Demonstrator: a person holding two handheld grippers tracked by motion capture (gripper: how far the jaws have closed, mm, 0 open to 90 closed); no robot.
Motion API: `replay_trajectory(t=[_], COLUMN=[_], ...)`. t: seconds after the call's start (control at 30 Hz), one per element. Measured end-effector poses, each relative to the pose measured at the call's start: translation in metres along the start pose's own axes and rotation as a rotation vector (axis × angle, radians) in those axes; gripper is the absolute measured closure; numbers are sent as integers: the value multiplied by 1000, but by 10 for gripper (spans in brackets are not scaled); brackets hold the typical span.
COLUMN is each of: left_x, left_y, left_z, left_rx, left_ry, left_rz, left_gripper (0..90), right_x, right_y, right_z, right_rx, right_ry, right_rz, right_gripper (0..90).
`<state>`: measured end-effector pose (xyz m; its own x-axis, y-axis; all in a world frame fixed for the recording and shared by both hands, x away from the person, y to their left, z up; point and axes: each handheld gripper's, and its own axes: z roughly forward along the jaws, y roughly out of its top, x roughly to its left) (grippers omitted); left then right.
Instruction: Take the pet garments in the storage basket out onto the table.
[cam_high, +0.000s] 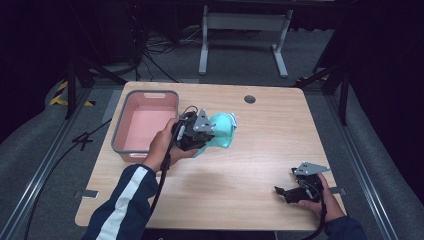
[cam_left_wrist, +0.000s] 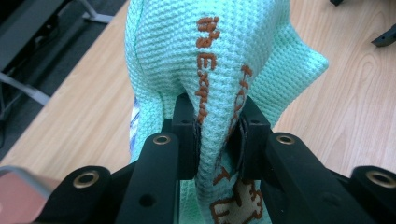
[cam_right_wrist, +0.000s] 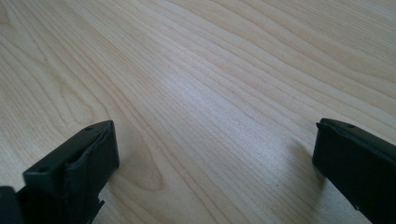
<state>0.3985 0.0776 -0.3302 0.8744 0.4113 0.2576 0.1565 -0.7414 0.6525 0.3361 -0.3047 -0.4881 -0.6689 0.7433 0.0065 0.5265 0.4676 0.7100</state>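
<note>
Left gripper (cam_high: 200, 132) just right of the pink bin (cam_high: 120, 131), jaws pinching a mint waffle-knit cloth (cam_left_wrist: 224, 56) with orange stitched lettering | right gripper (cam_high: 292, 192) well right of bin, resting on wood-grain table (cam_right_wrist: 210, 70), jaws spread | cloth's lower part hidden behind jaws

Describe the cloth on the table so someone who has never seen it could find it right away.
On the light wooden table, look just right of the pink plastic bin with the grey rim. There the left claw pinches a mint-green waffle-knit cloth, the only fabric here, stitched with orange lettering.
</note>
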Motion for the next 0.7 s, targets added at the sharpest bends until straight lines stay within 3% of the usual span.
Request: replay_trajectory(t=[0.33,0.7], left_x=[-9,-9], left_y=[2,-5], left_z=[42,84], left_rx=[55,115], left_ry=[-59,-102], left_rz=[-3,-48], left_gripper=[738,737], right_x=[0,0], right_y=[0,0], right_z=[0,0], right_rx=[0,0], right_ry=[0,0], right_rz=[-1,-2], right_gripper=[6,5])
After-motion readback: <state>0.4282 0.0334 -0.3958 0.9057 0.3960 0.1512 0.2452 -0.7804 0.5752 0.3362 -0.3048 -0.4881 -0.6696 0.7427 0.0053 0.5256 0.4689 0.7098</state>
